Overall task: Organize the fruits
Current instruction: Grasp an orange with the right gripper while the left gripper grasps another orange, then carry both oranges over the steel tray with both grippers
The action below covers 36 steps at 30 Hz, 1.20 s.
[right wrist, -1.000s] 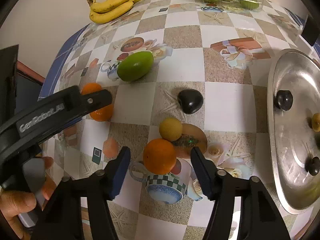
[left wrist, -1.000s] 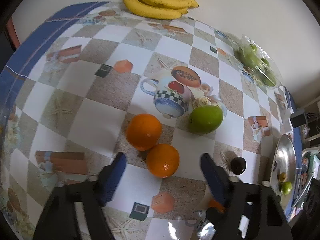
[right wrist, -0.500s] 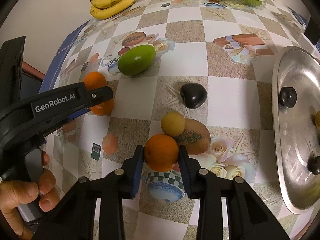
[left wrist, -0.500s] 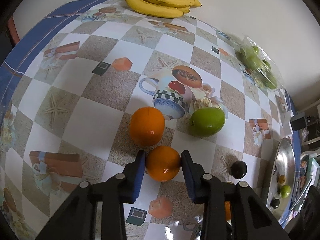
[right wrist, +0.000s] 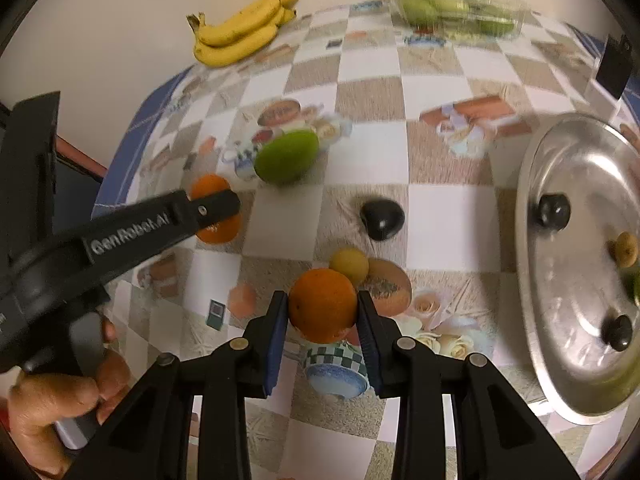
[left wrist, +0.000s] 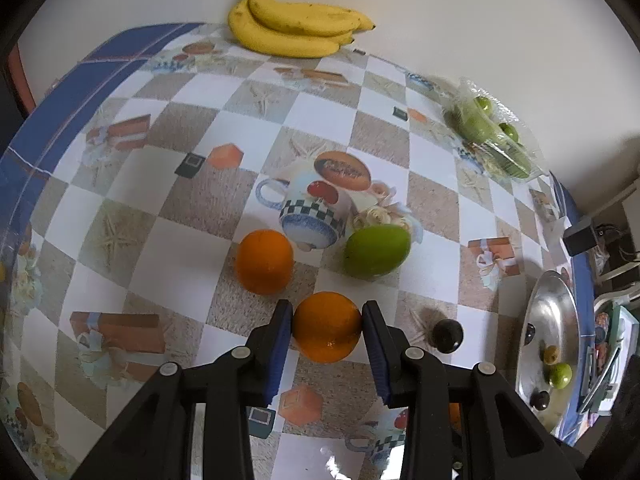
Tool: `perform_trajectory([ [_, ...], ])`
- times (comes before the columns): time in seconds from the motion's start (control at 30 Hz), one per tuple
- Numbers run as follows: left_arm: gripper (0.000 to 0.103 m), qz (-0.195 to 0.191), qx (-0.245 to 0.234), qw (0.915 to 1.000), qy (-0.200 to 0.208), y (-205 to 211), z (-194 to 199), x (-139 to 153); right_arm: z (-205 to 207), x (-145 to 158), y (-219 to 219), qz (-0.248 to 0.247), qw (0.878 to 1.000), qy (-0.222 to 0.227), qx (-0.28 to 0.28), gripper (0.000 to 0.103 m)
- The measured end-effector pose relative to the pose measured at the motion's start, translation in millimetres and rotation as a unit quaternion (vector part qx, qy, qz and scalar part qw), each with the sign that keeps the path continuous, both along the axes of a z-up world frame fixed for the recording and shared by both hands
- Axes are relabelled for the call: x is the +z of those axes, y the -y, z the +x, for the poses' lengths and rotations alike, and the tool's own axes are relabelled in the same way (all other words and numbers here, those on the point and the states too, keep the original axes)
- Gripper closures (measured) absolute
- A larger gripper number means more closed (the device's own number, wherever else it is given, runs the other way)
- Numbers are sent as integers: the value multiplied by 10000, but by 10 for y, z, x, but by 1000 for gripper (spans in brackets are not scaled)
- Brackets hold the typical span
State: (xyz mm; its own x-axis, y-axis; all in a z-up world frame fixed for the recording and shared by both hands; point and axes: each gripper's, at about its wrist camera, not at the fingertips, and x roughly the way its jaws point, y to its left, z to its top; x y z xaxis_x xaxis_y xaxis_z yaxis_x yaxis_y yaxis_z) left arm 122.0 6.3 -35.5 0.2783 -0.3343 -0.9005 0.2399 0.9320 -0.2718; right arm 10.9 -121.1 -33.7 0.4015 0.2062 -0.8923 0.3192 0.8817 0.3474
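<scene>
My left gripper (left wrist: 326,330) is shut on an orange (left wrist: 326,326) low over the checked tablecloth. A second orange (left wrist: 264,261) lies just beyond it, beside a green mango (left wrist: 377,251) and a dark plum (left wrist: 447,335). My right gripper (right wrist: 322,314) is shut on another orange (right wrist: 322,309), held above the cloth. A small yellow fruit (right wrist: 349,265) lies just beyond it and the dark plum (right wrist: 382,218) farther on. The left gripper (right wrist: 216,210) shows in the right wrist view, closed on its orange (right wrist: 218,232).
A silver tray (right wrist: 532,280) at the right holds several small dark, yellow and green fruits. A banana bunch (left wrist: 296,32) lies at the far edge by the wall. A clear pack of green fruit (left wrist: 490,134) sits at the far right. A black box (right wrist: 614,65) stands behind the tray.
Both grippers went from open around their oranges to shut on them. The right wrist view is now blurred and the orange in it looks raised off the cloth.
</scene>
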Motion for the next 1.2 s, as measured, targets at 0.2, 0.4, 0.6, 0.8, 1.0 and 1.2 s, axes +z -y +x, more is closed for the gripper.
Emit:
perform_trajectory([
  [0.2, 65, 11, 30, 9999, 163, 32, -33, 111, 40, 151, 106, -174, 9997, 93, -170, 67],
  [0.4, 65, 100, -33, 9992, 388, 152, -106, 231, 19, 250, 364, -234, 9983, 215, -487, 67],
  [0.6, 65, 189, -235, 9982, 516, 382, -218, 292, -182, 276, 744, -216, 9952, 237, -928, 67],
  [0.8, 65, 275, -631, 9958, 604, 731, -398, 314, -450, 235, 1193, -137, 9879, 190, -1534, 67],
  [1.0, 65, 259, -1082, 9919, 619, 1086, -612, 309, -688, 211, 1556, -73, 9787, 129, -2047, 67],
  [1.2, 65, 88, -1601, 9853, 591, 1430, -834, 313, -811, 197, 1743, -188, 9733, 70, -2287, 67],
])
